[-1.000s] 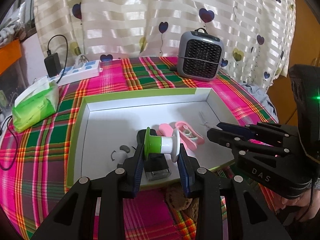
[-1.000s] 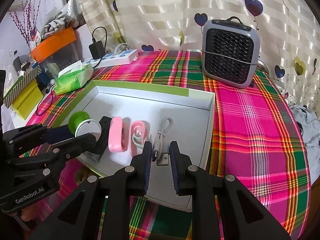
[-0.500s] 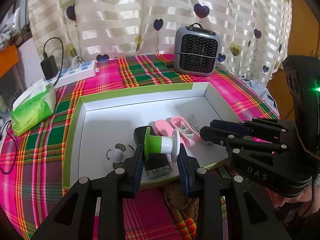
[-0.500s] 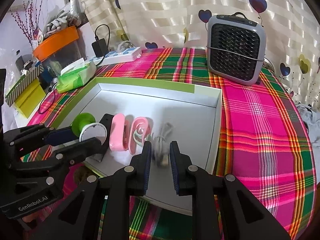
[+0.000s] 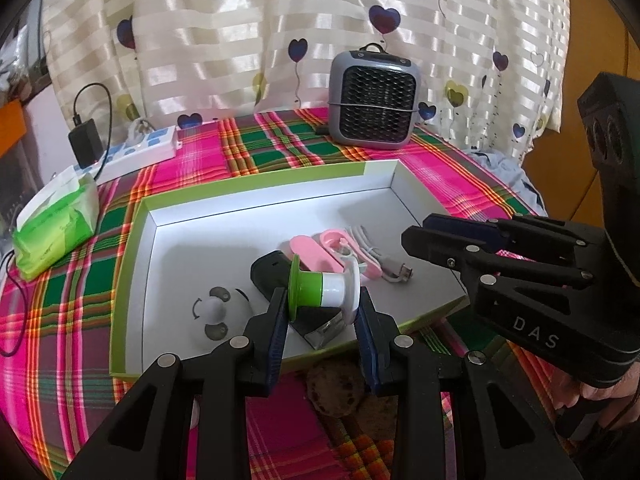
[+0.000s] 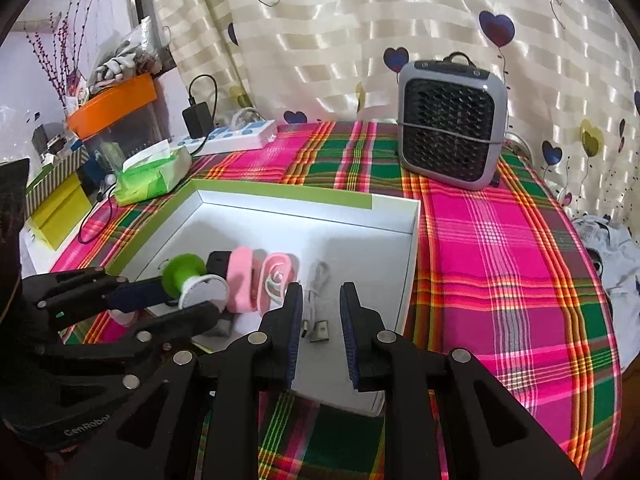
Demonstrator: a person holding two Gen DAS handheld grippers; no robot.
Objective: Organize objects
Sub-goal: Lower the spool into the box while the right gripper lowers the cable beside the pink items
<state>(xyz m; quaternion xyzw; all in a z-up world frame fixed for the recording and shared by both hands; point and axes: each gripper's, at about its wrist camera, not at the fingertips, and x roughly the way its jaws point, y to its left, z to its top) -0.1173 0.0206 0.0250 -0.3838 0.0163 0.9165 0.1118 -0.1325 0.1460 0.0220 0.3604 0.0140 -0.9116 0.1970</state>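
Note:
My left gripper point(image 5: 322, 300) hangs over the near part of the white, green-rimmed tray point(image 5: 224, 240). A green-and-white spool point(image 5: 322, 286) lies crosswise between its pads. The jaws are opening, and the pads still touch the spool's two flanges. Under the spool lies a black device point(image 5: 268, 276). My right gripper point(image 6: 319, 300) is shut and holds nothing. It hovers over a white USB cable point(image 6: 316, 300) on the tray floor. Beside the cable sit a pink case point(image 6: 240, 280) and an open pink case point(image 6: 278, 280). The right wrist view shows the left gripper point(image 6: 192, 292) and spool point(image 6: 188, 276) at the left.
A white round panda-faced item point(image 5: 218, 312) lies in the tray's near left. Cookies point(image 5: 336, 388) sit on the plaid cloth just before the tray. A grey heater point(image 5: 374, 100), a power strip point(image 5: 136, 152) and a green tissue pack point(image 5: 56, 224) stand beyond it.
The cable now lies still on the tray floor beside the pink cases, and the right gripper has drawn back slightly from it. The spool stays between the left jaws.

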